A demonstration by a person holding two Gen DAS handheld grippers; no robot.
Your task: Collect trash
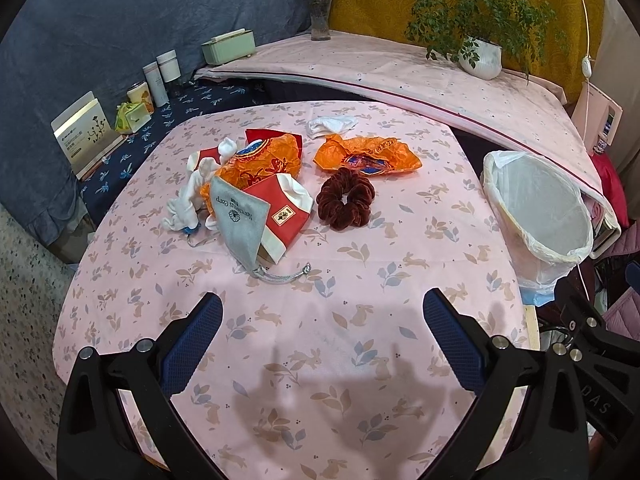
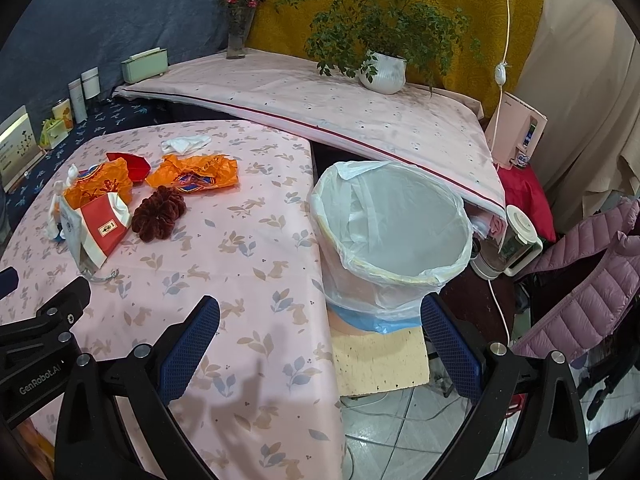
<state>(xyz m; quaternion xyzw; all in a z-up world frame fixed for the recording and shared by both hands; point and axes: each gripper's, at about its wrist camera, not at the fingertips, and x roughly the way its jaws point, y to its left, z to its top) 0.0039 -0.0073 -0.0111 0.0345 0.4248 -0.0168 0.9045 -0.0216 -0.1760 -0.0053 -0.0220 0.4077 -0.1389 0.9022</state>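
Note:
A pile of trash lies on the pink rabbit-print table [image 1: 320, 340]: an orange wrapper [image 1: 366, 154], a second orange wrapper [image 1: 264, 160], a red and cream carton [image 1: 286, 210], a grey pouch [image 1: 236, 216], white crumpled tissue [image 1: 332, 125] and white cloth [image 1: 192, 196]. A dark red scrunchie [image 1: 346, 198] lies beside them. A bin with a white liner [image 2: 390, 236] stands off the table's right edge. My left gripper [image 1: 322, 312] is open and empty, near the table's front. My right gripper [image 2: 320, 316] is open and empty, in front of the bin.
A raised pink-covered shelf [image 1: 400, 76] behind holds a potted plant [image 1: 480, 56], a flower vase [image 1: 320, 16] and a green box [image 1: 229, 46]. Bottles and boxes [image 1: 156, 76] stand at the left. A purple jacket [image 2: 580, 280] and cables lie to the right.

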